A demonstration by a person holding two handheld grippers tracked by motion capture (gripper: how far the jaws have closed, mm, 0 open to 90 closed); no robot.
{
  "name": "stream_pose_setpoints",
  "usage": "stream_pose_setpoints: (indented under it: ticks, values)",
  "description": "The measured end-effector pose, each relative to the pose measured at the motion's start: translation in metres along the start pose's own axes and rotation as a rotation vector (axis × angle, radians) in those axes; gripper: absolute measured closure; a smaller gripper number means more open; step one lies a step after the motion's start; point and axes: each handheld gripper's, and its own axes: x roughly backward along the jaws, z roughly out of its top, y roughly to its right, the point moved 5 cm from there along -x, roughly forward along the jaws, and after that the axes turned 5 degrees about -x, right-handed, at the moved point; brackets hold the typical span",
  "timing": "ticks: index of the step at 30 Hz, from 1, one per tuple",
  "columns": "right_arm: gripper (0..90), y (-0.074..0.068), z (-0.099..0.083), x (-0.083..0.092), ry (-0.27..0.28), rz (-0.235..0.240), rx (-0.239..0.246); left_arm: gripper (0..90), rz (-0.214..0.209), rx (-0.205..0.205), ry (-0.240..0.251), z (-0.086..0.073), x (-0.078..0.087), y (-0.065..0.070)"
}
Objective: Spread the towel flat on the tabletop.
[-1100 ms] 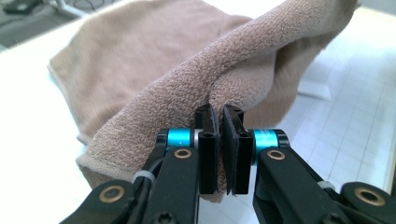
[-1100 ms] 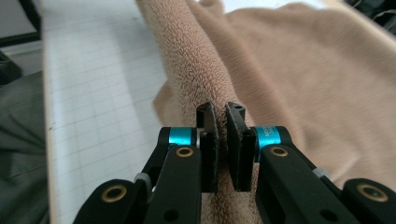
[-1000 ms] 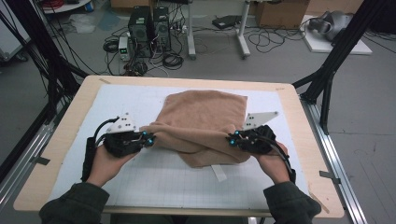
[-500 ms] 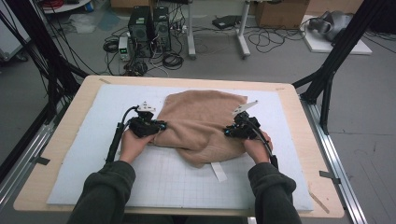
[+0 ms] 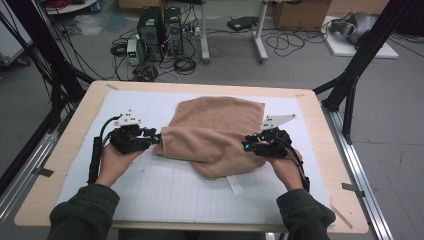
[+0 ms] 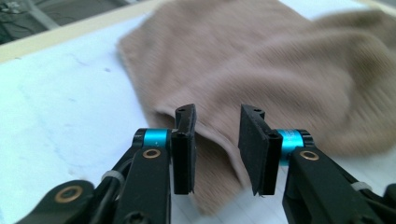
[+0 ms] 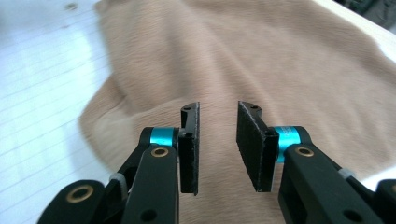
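Sweater (image 5: 216,134): from the high view, a tan knit garment, soft and rumpled, folded into a rough rectangle on the white gridded mat (image 5: 165,192); a small white tag pokes out at its near edge.
Table (image 5: 75,115): pale wood rim, rounded corners, mat laid flat on it.
Your left gripper (image 5: 154,139): at the sweater's left edge, black body with blue-lit collars and a grey three-cornered plate.
Your right gripper (image 5: 247,145): at the sweater's right edge, same build.
Left gripper view: your left gripper (image 6: 217,140) shows flat black pads with a gap between them; the jaws have just been opening. A ridge of fine-ribbed knit (image 6: 289,79) sits in the gap, and no pad presses on it.
Right gripper view: your right gripper (image 7: 218,135) has also just been opening; its pads stand apart over fuzzy, creased fabric (image 7: 261,60), released.
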Motion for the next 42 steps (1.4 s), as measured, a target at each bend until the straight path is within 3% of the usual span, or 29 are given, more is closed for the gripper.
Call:
stream_pose_setpoints:
  ticks: [3, 9, 10, 16, 20, 22, 25, 30, 35, 42]
  values:
    - [64.8, -0.013, -0.008, -0.008, -0.027, 0.033, 0.03, 62.5, -0.037, -0.031, -0.024, -0.008, -0.006, 0.014]
    - [59.0, -0.033, -0.031, -0.026, -0.063, 0.076, 0.03, 58.4, -0.118, -0.068, -0.11, -0.025, -0.034, 0.037]
    - [57.9, -0.034, -0.033, -0.028, -0.068, 0.08, 0.032, 57.1, -0.107, -0.086, -0.127, -0.027, -0.04, 0.039]
    - [56.5, -0.032, -0.044, -0.046, -0.109, 0.062, 0.039, 54.7, -0.076, -0.09, -0.159, -0.029, -0.062, 0.041]
    - [66.6, -0.032, -0.046, -0.059, -0.144, 0.035, 0.067, 65.3, -0.002, -0.121, -0.168, -0.027, -0.074, 0.043]
    - [72.0, -0.03, -0.046, -0.06, -0.141, 0.02, 0.07, 73.2, 0.012, -0.124, -0.171, -0.026, -0.074, 0.044]
    - [80.7, -0.031, -0.046, -0.058, -0.142, 0.02, 0.068, 83.5, -0.002, -0.119, -0.17, -0.025, -0.069, 0.045]
    - [84.6, -0.037, -0.039, -0.042, -0.071, 0.027, 0.079, 84.6, -0.013, -0.12, -0.132, -0.019, -0.051, 0.048]
    - [84.8, -0.043, -0.031, -0.021, -0.032, 0.035, 0.102, 84.9, -0.021, -0.154, -0.054, -0.008, -0.018, 0.057]
    - [85.1, -0.049, -0.011, 0.017, 0.023, 0.043, 0.14, 85.2, -0.059, -0.11, 0.033, 0.006, 0.021, 0.059]
